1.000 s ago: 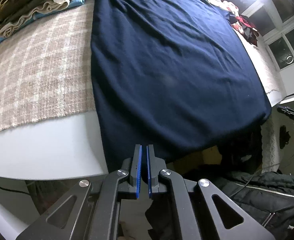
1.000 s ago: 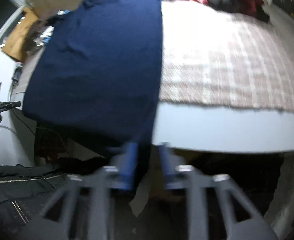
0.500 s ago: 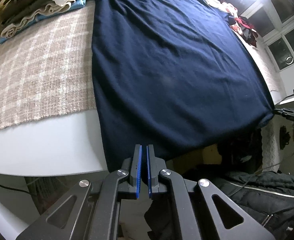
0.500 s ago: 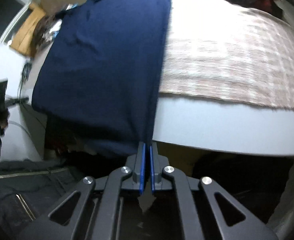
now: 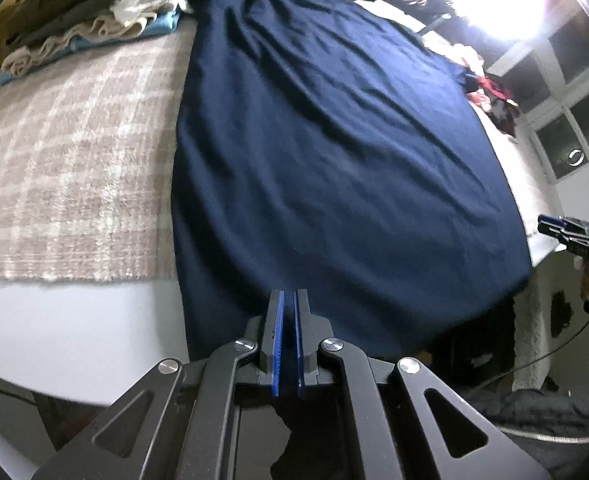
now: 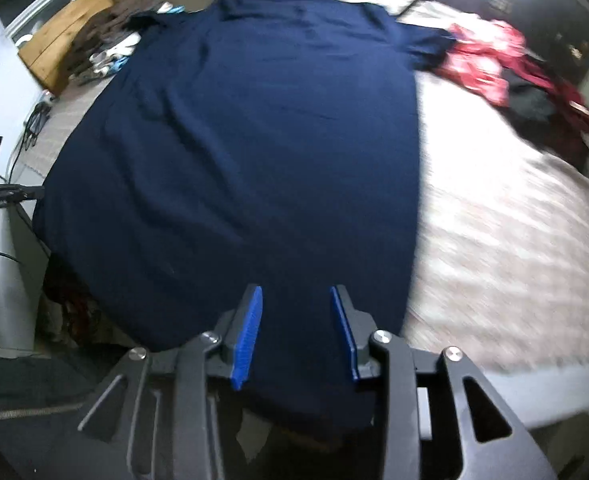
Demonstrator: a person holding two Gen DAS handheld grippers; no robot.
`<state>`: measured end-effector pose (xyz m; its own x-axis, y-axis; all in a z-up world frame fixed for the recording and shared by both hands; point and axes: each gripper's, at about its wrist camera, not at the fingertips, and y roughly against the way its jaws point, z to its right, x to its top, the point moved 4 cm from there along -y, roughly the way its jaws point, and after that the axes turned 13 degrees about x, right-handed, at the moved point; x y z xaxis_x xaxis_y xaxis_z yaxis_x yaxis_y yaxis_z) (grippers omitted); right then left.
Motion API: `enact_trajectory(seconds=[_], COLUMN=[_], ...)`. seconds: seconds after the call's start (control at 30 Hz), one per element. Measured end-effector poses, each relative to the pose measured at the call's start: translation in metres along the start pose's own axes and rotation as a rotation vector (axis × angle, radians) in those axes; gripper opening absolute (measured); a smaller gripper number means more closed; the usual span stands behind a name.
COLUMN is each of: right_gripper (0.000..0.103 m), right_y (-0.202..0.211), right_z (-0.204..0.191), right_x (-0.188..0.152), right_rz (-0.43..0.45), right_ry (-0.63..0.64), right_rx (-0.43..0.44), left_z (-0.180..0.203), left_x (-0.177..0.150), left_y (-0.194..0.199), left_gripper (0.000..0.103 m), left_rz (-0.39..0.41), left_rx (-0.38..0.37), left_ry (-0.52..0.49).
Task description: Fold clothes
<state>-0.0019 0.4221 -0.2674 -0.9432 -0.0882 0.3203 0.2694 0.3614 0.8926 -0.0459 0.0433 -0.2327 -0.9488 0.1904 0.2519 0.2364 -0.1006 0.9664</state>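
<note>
Navy shirt (image 5: 334,152) flat, folded pile (image 5: 90,28) beside, red clothes (image 6: 490,60)

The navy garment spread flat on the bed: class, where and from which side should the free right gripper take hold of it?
Grip the navy garment at its bottom hem, near the corner by the plaid blanket. The hem overhangs the bed's near edge, so fingers can close around it from this side. The right gripper, jaws opening, has cloth between them unpinched; the left gripper is shut at the other hem end.
</note>
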Motion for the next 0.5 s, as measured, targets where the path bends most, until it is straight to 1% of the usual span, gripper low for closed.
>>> enact_trajectory(seconds=[0.03, 0.1, 0.13, 0.2, 0.23, 0.27, 0.3, 0.33, 0.37, 0.4, 0.43, 0.47, 0.5], right_gripper=[0.035, 0.035, 0.035, 0.035, 0.035, 0.035, 0.035, 0.035, 0.035, 0.039, 0.044, 0.059, 0.065], right_y=[-0.017, -0.039, -0.047, -0.037, -0.025, -0.013, 0.001, 0.015, 0.029, 0.039, 0.049, 0.059, 0.076], right_z=[-0.005, 0.004, 0.009, 0.009, 0.005, 0.002, -0.008, -0.018, -0.027, -0.041, -0.055, -0.068, -0.077], right_x=[0.011, 0.008, 0.009, 0.023, 0.039, 0.055, 0.080, 0.105, 0.130, 0.158, 0.186, 0.214, 0.218], right_rz=[-0.014, -0.097, -0.139, -0.135, -0.112, -0.088, -0.056, -0.024, 0.008, 0.044, 0.079, 0.114, 0.139], right_ry=[0.005, -0.012, -0.026, -0.053, -0.057, -0.062, -0.042, -0.021, -0.001, 0.028, 0.058, 0.087, 0.111], right_rx=[0.014, -0.010, -0.025, -0.012, -0.008, -0.005, 0.000, 0.005, 0.011, 0.015, 0.019, 0.023, 0.038], left_z=[-0.004, -0.013, -0.020, -0.035, -0.041, -0.044, -0.046, -0.049, -0.050, -0.050, -0.051, -0.051, -0.051], left_x=[-0.001, -0.003, 0.002, 0.013, 0.025, 0.044, 0.064, 0.085, 0.105, 0.126, 0.151, 0.178, 0.204], left_y=[-0.002, -0.002, 0.003, 0.015, 0.026, 0.039, 0.052, 0.065, 0.074, 0.082, 0.086, 0.089, 0.093], left_gripper=[0.002, 0.007, 0.006, 0.003, 0.003, 0.004, 0.008, 0.016, 0.021, 0.029, 0.031, 0.031, 0.031], left_rz=[-0.007, -0.018, -0.015, -0.005, 0.013, 0.044, 0.077, 0.110, 0.142, 0.173, 0.205, 0.237, 0.269], left_rx=[0.006, 0.009, 0.015, 0.032, 0.028, 0.025, 0.021, 0.018, 0.032, 0.051, 0.078, 0.106, 0.134], left_ry=[-0.004, -0.010, -0.008, -0.002, -0.009, -0.040, -0.076, -0.112, -0.149, -0.186, -0.226, -0.267, -0.308])
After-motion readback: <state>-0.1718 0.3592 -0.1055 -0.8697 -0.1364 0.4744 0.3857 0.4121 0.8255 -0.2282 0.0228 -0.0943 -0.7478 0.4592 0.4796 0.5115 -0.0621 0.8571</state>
